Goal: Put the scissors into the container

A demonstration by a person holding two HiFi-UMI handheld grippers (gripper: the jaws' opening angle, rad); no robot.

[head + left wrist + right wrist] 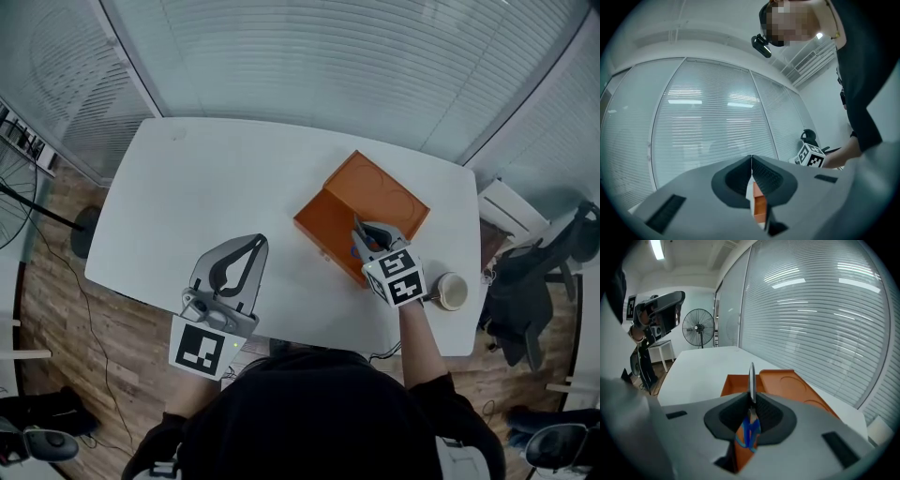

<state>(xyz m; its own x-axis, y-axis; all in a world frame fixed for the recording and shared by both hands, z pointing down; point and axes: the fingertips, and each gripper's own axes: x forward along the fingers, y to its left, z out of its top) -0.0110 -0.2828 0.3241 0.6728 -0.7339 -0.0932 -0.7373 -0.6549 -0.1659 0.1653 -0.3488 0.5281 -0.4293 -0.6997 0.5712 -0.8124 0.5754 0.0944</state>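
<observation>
An orange container [328,220] lies open on the white table [216,178], its lid [380,192] folded back to the far right. My right gripper [367,238] hovers over the container's near right corner, shut on the scissors. In the right gripper view the scissors [751,379] stand between the jaws, blue handles low and the steel blade pointing up, with the container [787,383] beyond them. My left gripper [255,246] rests near the table's front left, shut with nothing in it. In the left gripper view its jaws meet, and a strip of the container [760,205] shows below them.
A small white round cup [453,291] stands just right of my right hand near the table's edge. A dark chair [530,281] is off the table's right end. Window blinds run behind the table. A floor fan [697,329] stands past the far end.
</observation>
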